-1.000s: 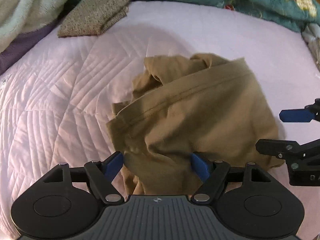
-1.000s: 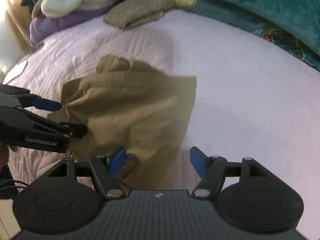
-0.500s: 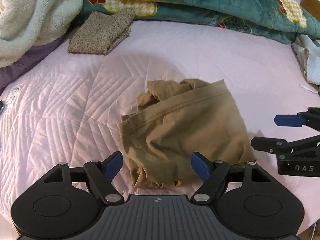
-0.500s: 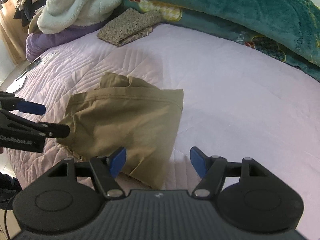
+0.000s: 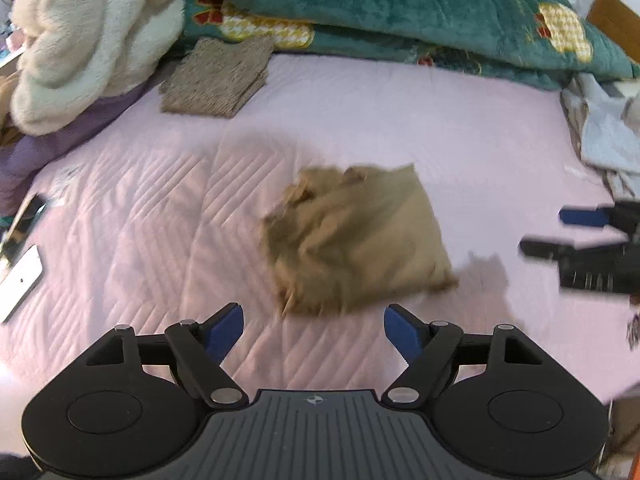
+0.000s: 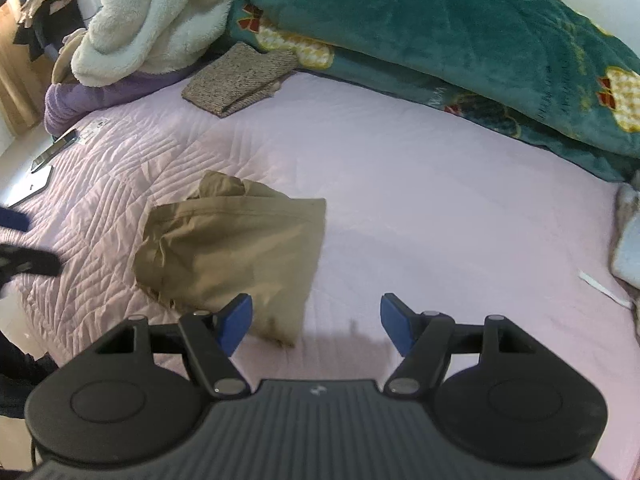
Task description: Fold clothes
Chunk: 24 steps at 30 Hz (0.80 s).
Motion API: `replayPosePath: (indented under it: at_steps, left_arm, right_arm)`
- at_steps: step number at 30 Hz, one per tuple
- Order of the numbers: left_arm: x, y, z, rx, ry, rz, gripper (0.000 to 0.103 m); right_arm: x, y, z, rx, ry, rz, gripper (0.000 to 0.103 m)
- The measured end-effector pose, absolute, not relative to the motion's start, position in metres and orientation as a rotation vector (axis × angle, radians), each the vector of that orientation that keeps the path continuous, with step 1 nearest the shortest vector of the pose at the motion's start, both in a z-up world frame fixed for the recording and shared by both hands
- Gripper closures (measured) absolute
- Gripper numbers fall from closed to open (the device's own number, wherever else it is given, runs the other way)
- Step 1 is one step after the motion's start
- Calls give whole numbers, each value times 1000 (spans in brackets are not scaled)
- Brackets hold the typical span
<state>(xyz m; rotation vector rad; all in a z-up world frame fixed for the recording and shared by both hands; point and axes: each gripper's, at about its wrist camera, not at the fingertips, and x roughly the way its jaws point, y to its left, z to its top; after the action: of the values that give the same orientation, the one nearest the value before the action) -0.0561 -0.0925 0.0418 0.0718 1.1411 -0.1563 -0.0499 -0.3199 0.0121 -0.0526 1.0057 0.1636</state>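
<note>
Both my tools are spread wide with nothing in them: left tool (image 5: pixel 313 326) and right tool (image 6: pixel 316 320) hang over a pink quilted bed (image 6: pixel 420 208). The tan garment (image 5: pixel 356 240) lies bunched on the quilt at 12 o'clock of the left tool and 10 o'clock of the right. Further out: a folded knit piece (image 5: pixel 218 76), teal blanket (image 6: pixel 460 36), and phones (image 5: pixel 20 280) at 9.
</note>
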Motion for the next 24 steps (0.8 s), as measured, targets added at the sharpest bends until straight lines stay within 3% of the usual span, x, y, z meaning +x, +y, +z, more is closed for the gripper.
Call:
replayPosePath:
  at_steps: [4, 8, 13, 24]
  left_arm:
    - [-79, -75, 88, 50, 1129, -161, 23]
    - [-62, -89, 128, 60, 1000, -190, 19]
    - [-46, -114, 134, 90, 976, -185, 13]
    - [-20, -120, 132, 89, 1043, -133, 12]
  right_arm:
    - [-70, -326, 37, -48, 1007, 134, 32]
    - [-82, -319, 73, -82, 943, 123, 32]
    - [-74, -312, 98, -102, 912, 99, 31]
    - [-66, -318, 126, -100, 872, 64, 30]
